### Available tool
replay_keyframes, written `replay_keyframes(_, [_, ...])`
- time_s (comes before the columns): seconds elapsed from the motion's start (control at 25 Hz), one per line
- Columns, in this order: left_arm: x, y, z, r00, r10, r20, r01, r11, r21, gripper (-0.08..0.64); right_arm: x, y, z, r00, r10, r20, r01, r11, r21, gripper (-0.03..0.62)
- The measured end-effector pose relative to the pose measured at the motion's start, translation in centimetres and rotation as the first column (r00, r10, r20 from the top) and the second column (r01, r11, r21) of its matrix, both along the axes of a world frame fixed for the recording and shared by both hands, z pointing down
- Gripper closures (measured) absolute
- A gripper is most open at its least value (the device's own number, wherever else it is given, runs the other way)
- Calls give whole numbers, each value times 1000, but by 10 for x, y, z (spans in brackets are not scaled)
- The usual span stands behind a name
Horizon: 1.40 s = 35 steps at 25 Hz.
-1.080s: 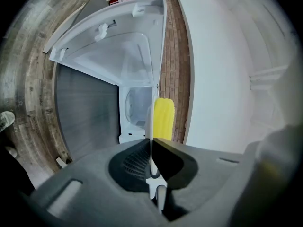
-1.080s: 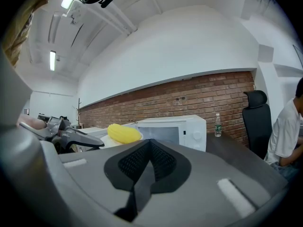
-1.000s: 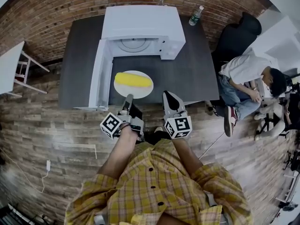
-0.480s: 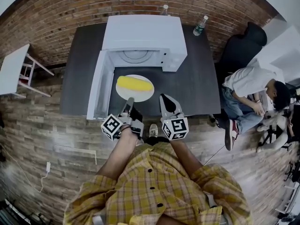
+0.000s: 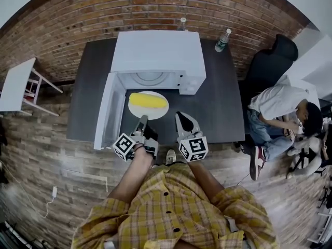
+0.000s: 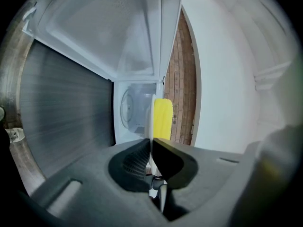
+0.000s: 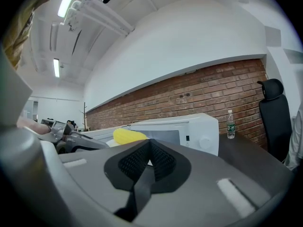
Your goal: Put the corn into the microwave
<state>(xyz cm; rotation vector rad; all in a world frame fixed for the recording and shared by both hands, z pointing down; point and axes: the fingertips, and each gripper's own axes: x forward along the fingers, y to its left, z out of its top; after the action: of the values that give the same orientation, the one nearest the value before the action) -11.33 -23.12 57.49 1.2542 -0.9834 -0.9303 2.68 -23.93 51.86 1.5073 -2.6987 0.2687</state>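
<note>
A yellow corn cob [image 5: 148,100] lies on a white plate [image 5: 136,108] in front of the open white microwave [image 5: 155,51]. My left gripper [image 5: 141,121] is shut on the plate's near rim. In the left gripper view the thin plate edge [image 6: 152,119] runs between the closed jaws [image 6: 150,143], the corn [image 6: 163,118] is beyond them, and the microwave cavity [image 6: 135,110] lies behind. My right gripper [image 5: 181,117] hovers just right of the plate, shut and empty; from the right gripper view [image 7: 150,157] the corn [image 7: 129,136] shows to the left.
The microwave door [image 5: 106,110] stands open to the left on the dark table [image 5: 218,102]. Two bottles [image 5: 223,39] stand at the back by the brick wall. A seated person [image 5: 277,110] and a black chair [image 5: 270,61] are to the right.
The plate with the corn, held by my left gripper, has moved closer to the microwave opening. The right gripper has followed beside it.
</note>
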Motion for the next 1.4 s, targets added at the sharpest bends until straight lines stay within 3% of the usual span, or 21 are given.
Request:
replay_keyframes(0.44, [5,-38,15,1000,-24,-9,24,999,-24,541,-2,-29,5,999,-39,6,39,999,-3,589])
replay_keyframes(1.4, [-4,-107,71,995,-82,52,86,992,-88,540,-4,-51,15,994,-106,-42,105,994,-15,589])
